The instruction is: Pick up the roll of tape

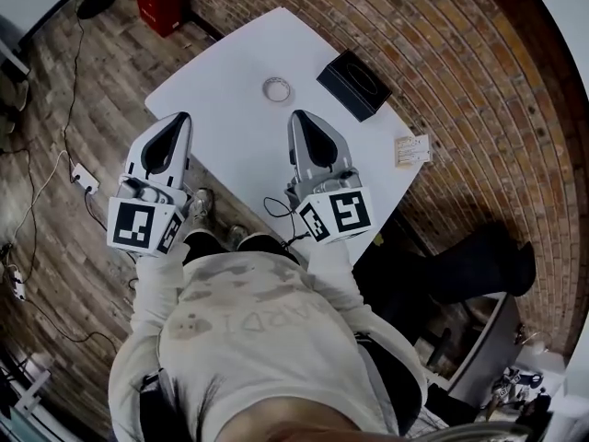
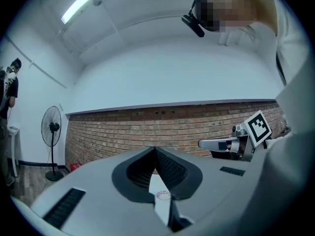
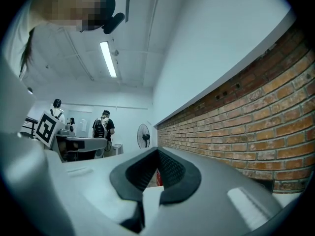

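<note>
While the roll of tape (image 1: 277, 89) lies untouched on the desk (image 1: 228, 109), the left gripper (image 1: 180, 120) and right gripper (image 1: 298, 118) hover short of it, closed and empty, nothing done yet

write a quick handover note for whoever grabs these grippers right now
Left gripper: jaws together, empty, at the near left edge of the white table.
Right gripper: jaws together, empty, just short of the roll of tape.
Roll of tape: lying flat on the table, untouched, with a black box to its right.
Done: nothing picked up yet.
Left: open a gripper (the right looks nearer), close on the roll, lift.
</note>
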### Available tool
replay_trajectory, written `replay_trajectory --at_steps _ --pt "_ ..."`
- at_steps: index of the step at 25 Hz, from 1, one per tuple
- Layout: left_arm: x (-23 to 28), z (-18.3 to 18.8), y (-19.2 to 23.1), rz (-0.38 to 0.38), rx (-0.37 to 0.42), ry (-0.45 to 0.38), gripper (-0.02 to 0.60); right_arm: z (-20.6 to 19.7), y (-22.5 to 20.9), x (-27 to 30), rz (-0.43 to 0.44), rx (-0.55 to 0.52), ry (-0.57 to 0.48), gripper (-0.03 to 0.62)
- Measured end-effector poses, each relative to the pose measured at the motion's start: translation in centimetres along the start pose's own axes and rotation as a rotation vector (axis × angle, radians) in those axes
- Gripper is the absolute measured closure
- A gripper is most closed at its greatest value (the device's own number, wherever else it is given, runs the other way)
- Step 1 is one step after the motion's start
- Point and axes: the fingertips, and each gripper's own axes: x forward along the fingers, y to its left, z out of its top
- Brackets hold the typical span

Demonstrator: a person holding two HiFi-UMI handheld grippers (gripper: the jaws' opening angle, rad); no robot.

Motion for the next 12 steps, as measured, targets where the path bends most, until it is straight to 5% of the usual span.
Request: replay_trajectory --at_steps 12 --pt "8.6 -0.3 2.7 -0.212 -0.013 0.006 0.575 -0.5 -4.4 4.4 -0.2 -0.011 0.018 0.583"
